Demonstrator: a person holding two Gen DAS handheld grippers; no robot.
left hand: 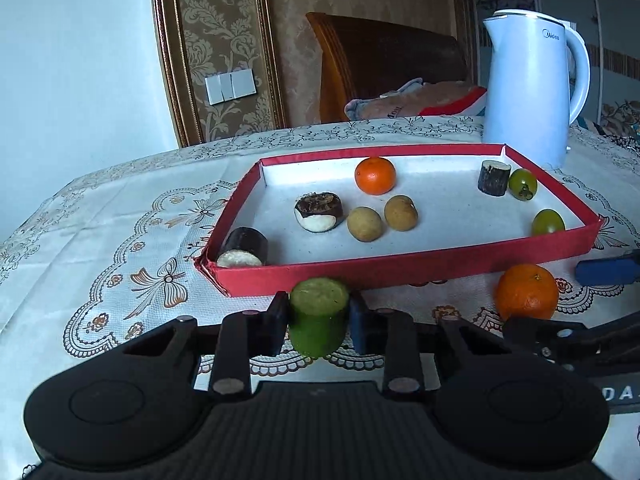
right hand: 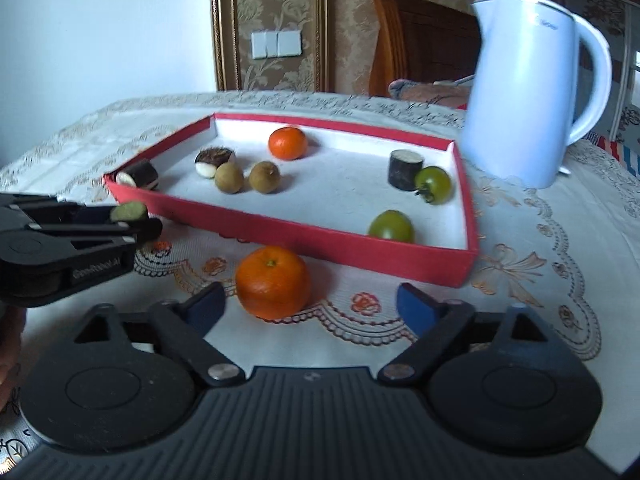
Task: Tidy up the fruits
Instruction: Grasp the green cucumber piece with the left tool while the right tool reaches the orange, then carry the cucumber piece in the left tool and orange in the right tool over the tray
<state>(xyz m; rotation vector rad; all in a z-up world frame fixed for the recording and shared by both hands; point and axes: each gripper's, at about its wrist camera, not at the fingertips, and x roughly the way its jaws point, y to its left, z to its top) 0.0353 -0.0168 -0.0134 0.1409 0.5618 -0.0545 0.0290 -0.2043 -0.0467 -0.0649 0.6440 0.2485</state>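
My left gripper (left hand: pixel 319 320) is shut on a short green cylinder of fruit (left hand: pixel 318 312), just in front of the near wall of the red tray (left hand: pixel 400 268). In the right wrist view that cylinder (right hand: pixel 129 211) shows at the left, by the tray's near corner. A loose orange mandarin (right hand: pixel 273 282) lies on the cloth in front of the tray. My right gripper (right hand: pixel 311 310) is open around it, with both blue pads clear of the peel. The tray holds another mandarin (left hand: pixel 375 175), two brown longans (left hand: pixel 365 224), two green fruits (left hand: pixel 548 222) and dark cut pieces (left hand: pixel 494 178).
A white electric kettle (left hand: pixel 528 88) stands behind the tray's far right corner. The table wears a patterned lace cloth (left hand: pixel 120 240). Behind it are a wooden chair back (left hand: pixel 380 60) and a wall with switches. Part of a hand shows at the left edge of the right wrist view.
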